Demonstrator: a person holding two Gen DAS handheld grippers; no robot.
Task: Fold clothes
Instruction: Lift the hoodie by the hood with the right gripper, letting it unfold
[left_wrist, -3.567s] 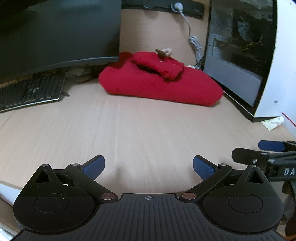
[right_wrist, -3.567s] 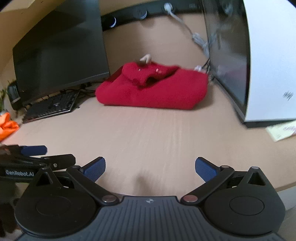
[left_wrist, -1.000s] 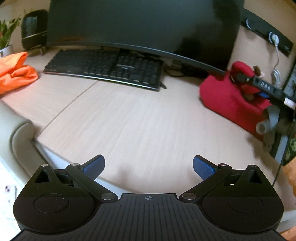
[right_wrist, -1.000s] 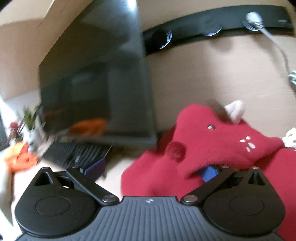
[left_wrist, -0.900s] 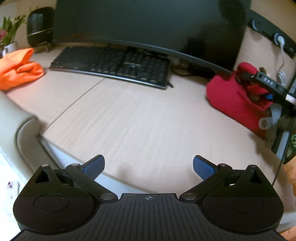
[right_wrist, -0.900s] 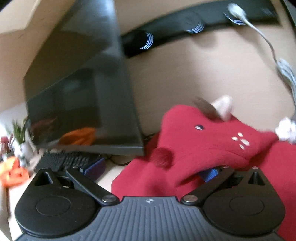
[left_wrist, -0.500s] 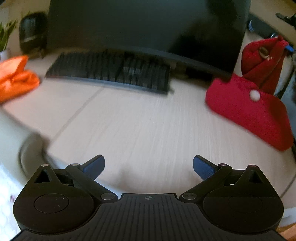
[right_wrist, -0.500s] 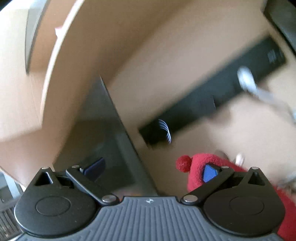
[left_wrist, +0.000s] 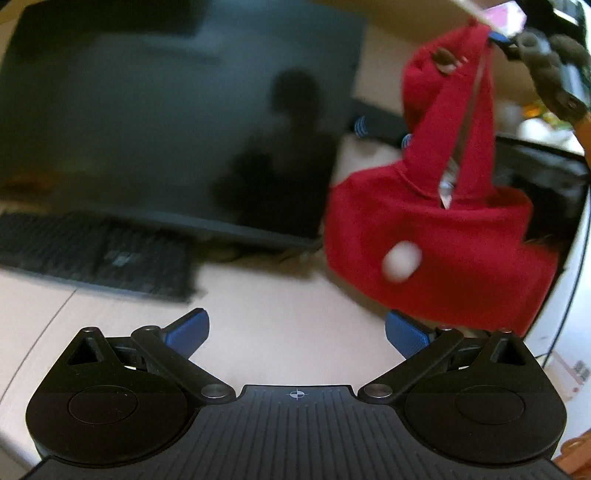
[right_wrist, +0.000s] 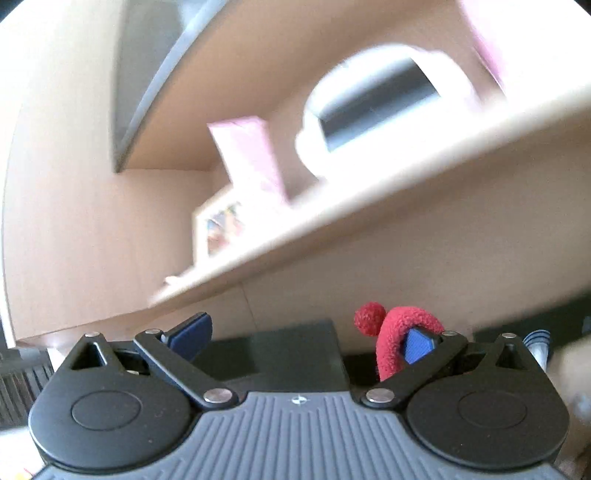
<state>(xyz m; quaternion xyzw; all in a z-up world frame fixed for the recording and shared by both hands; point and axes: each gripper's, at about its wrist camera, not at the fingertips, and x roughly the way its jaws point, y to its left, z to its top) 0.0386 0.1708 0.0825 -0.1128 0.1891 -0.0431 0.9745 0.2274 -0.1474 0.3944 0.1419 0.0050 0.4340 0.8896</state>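
Observation:
A red fleece hooded garment with a white pom-pom hangs in the air at the right of the left wrist view, above the wooden desk. Its hood edge is hooked over the right finger of my right gripper, whose jaws stand wide apart. The red cloth with a red pom-pom drapes over that finger. My left gripper is open and empty, low over the desk, just left of the garment's lower edge.
A large dark monitor and a black keyboard stand at the left. A white computer case is at the right. A wall shelf with a pink box and a white appliance is above.
My right gripper has risen and tilted up, lifting the red garment off the desk by its hood. My left gripper has moved closer to the garment.

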